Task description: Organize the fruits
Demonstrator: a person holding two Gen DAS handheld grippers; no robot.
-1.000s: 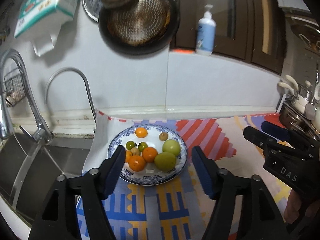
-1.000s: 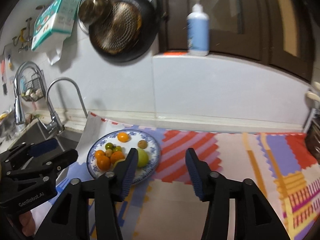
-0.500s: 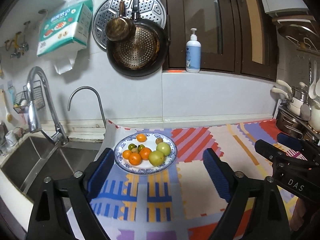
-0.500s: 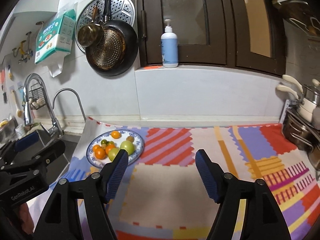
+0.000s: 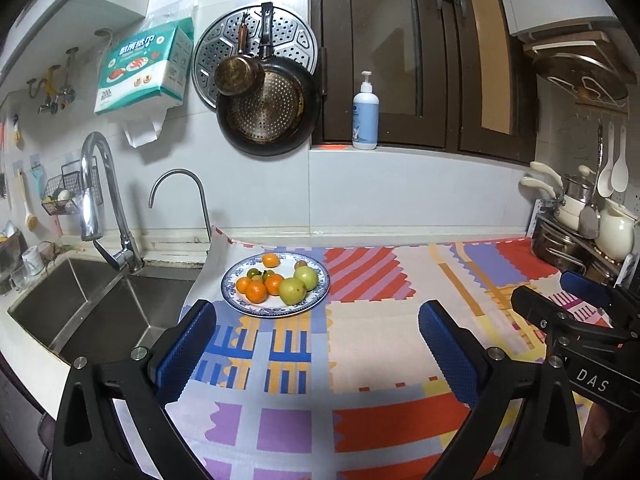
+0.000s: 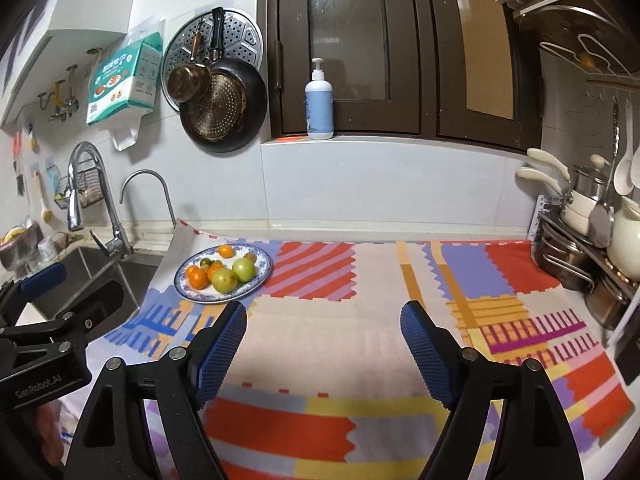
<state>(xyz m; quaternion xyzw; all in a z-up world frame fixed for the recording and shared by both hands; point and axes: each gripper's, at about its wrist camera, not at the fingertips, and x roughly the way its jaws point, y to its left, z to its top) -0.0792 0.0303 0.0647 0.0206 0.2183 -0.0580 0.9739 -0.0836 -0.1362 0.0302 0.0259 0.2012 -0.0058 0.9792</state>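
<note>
Two words of lettering can be read on the tools: "DAS" on the side of the right gripper (image 5: 576, 320) as the left wrist view shows it, and "GenRobot.AI" on the left gripper (image 6: 44, 292) as the right wrist view shows it. A teal and white tissue pack (image 5: 144, 66) hanging on the far wall carries printed characters and a number too small to make out. The label on the pump bottle (image 5: 365, 118) on the window ledge is illegible.

Both grippers are spread wide with nothing between their blue pads (image 5: 188, 350), held above the patterned mat (image 5: 400, 280). The fruits (image 5: 276, 282), several small orange ones, two larger green ones and a few little dark ones, lie together on the blue-rimmed plate (image 5: 256, 312) at the far left of the mat, just right of the sink (image 5: 100, 308).

Compared with a second ago, both cameras have drawn back and up: the plate now looks smaller and farther off, and more of the wall, the hanging pan (image 5: 268, 114) and the cabinet doors is visible.
</note>
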